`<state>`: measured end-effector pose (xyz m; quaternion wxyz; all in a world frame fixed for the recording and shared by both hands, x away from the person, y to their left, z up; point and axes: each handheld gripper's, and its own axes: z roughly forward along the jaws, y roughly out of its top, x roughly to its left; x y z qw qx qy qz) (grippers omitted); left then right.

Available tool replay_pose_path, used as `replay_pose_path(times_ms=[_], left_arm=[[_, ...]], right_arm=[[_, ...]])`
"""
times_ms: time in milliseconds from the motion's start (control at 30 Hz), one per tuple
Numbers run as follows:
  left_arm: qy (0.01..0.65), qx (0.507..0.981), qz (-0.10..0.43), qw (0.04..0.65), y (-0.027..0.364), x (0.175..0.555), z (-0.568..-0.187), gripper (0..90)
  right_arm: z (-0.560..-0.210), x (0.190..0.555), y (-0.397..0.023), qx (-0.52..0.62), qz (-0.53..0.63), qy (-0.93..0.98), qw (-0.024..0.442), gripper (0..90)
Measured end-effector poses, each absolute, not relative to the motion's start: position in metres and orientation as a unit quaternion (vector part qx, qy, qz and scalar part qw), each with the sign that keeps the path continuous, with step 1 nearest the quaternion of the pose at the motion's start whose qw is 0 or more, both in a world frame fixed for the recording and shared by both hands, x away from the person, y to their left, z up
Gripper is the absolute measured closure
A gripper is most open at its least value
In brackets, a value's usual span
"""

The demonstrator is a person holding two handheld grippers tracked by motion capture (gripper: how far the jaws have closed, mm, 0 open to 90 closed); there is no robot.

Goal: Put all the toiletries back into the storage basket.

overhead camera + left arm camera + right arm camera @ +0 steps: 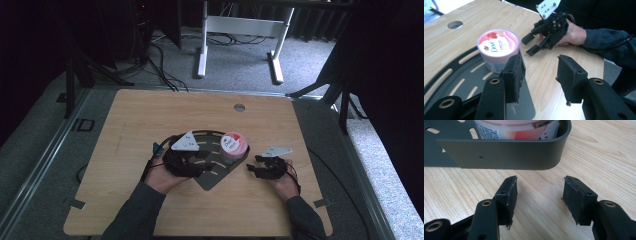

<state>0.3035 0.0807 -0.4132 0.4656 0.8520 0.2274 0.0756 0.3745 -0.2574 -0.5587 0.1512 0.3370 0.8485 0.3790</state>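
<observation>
- Standing on a dark slotted tray [212, 176] near the middle of a wooden table [130, 115], a pink-lidded tub [234, 146] is seen in the high view; it is placed upright at the tray's right-hand end, close to the raised rim.
- In the left gripper view the tub [498, 47] is shown with a printed lid marked with a brand name, and the tray [461, 75] is seen beneath it, its slots running beside the tub.
- The left gripper [186, 161] is held over the tray, just left of the tub; its jaws are spread apart, with nothing between them, as shown in its own view [541, 77].
- The right gripper [260, 167] is held on the bare table to the right of the tray, apart from the tub; its jaws are spread, and nothing is pinched by them.
- In the right gripper view, bare wood is seen between the spread jaws [539, 200], and the tray's curved rim [506, 153] is seen beyond them, with the tub [519, 128] behind it.
- A round hole [239, 107] is seen in the table near its far edge.
</observation>
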Motion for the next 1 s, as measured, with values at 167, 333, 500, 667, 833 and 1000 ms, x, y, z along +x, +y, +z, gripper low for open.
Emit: replay_pose_path(times_ms=[167,333,500,667,833,1000], left_arm=[[0.221,0.859,0.079,0.455,0.084,0.310,-0.405,53.3],[0.223,0.861,0.084,0.449,0.088,0.316,-0.401,51.1],[0.234,0.871,0.086,0.424,0.095,0.323,-0.400,49.3],[0.246,0.876,0.095,0.405,0.102,0.325,-0.401,44.6],[0.253,0.880,0.098,0.389,0.109,0.327,-0.402,42.9],[0.262,0.887,0.102,0.366,0.113,0.327,-0.403,41.6]], right_arm=[[-0.559,0.375,-0.257,0.336,0.379,0.849,0.151,44.3],[-0.559,0.374,-0.257,0.335,0.379,0.850,0.150,43.0],[-0.559,0.374,-0.257,0.335,0.379,0.850,0.149,42.8],[-0.559,0.374,-0.257,0.335,0.379,0.850,0.149,42.7],[-0.559,0.374,-0.257,0.334,0.379,0.850,0.149,42.4],[-0.559,0.374,-0.257,0.334,0.379,0.850,0.149,42.4]])
